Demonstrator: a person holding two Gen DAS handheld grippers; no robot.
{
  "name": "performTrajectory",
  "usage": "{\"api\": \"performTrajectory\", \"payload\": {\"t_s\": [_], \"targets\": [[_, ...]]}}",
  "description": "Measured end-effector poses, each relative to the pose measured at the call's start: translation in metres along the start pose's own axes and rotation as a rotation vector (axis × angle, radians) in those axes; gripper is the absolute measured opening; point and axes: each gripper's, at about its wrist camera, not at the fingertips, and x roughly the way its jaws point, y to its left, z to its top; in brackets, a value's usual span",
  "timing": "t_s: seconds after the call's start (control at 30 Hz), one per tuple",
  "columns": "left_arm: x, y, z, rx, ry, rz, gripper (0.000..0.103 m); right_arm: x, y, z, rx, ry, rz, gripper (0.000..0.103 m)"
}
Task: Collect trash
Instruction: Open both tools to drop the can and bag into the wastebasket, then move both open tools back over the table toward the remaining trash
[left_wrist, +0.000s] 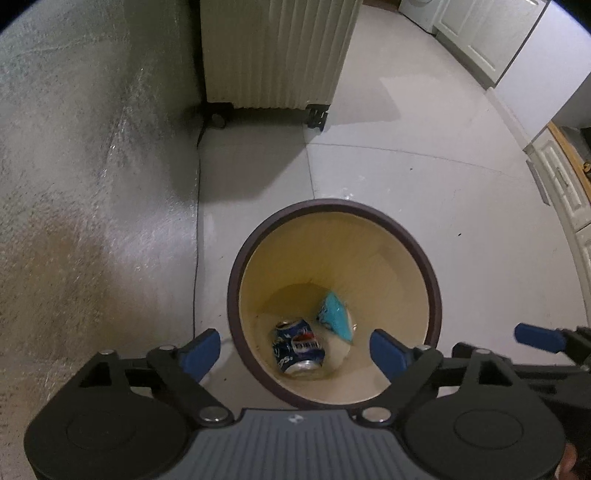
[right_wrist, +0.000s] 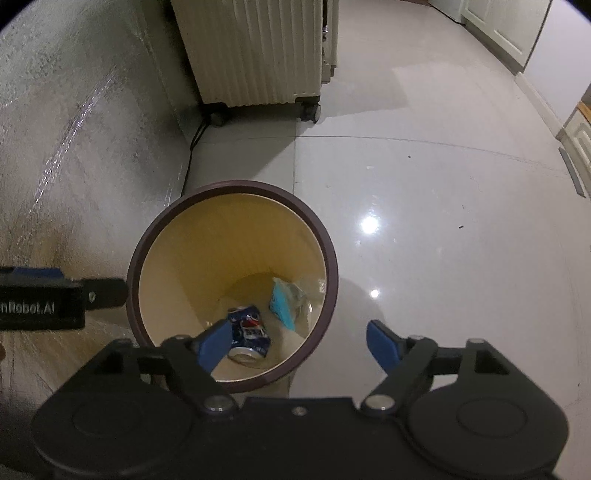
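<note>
A round trash bin with a dark brown rim and cream inside stands on the floor below both grippers. At its bottom lie a crushed blue soda can and a light blue wrapper. My left gripper hangs open above the bin's near side, nothing between its blue pads. My right gripper is also open and empty, over the bin's right rim. The right gripper's blue fingertip shows at the left wrist view's right edge. The left gripper's black body shows at the right wrist view's left edge.
A grey textured wall runs along the left, with a black cable at its foot. A cream ribbed suitcase on wheels stands beyond the bin. White cabinets line the far right. Glossy floor tiles spread to the right.
</note>
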Motion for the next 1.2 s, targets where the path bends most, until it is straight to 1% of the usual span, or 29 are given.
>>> {"api": "performTrajectory", "payload": {"t_s": [0.03, 0.1, 0.13, 0.17, 0.23, 0.4, 0.53, 0.63, 0.77, 0.97, 1.2], "targets": [[-0.001, 0.0, -0.001, 0.004, 0.001, 0.005, 0.09, -0.001, 0.0, 0.0, 0.005, -0.001, 0.001, 0.083], [-0.004, 0.001, -0.004, 0.006, -0.004, 0.016, 0.096, -0.003, -0.001, -0.001, 0.014, -0.003, -0.001, 0.086], [-0.005, 0.001, -0.005, 0.004, -0.008, 0.023, 0.098, -0.004, -0.001, -0.001, 0.017, -0.003, -0.003, 0.089], [-0.007, 0.0, -0.006, 0.002, -0.01, 0.029, 0.098, -0.005, -0.002, -0.002, 0.019, 0.0, -0.004, 0.09], [-0.009, 0.002, -0.008, 0.001, -0.007, 0.035, 0.099, -0.007, -0.002, -0.002, 0.025, 0.002, -0.006, 0.096], [-0.014, -0.001, -0.012, 0.026, -0.01, 0.066, 0.1, -0.013, -0.005, -0.008, 0.04, 0.004, -0.021, 0.103], [-0.019, -0.003, -0.018, 0.06, -0.017, 0.092, 0.101, -0.02, -0.006, -0.013, 0.043, -0.004, -0.03, 0.103], [-0.024, -0.002, -0.022, 0.061, -0.015, 0.099, 0.103, -0.027, -0.007, -0.016, 0.055, -0.004, -0.025, 0.103], [-0.034, -0.004, -0.026, 0.066, -0.021, 0.118, 0.103, -0.038, -0.008, -0.02, 0.056, -0.013, -0.043, 0.103], [-0.055, -0.004, -0.032, 0.062, -0.032, 0.113, 0.103, -0.06, -0.013, -0.026, 0.092, -0.036, -0.047, 0.103], [-0.092, -0.007, -0.046, 0.062, -0.07, 0.11, 0.103, -0.102, -0.015, -0.034, 0.109, -0.083, -0.05, 0.103]]}}
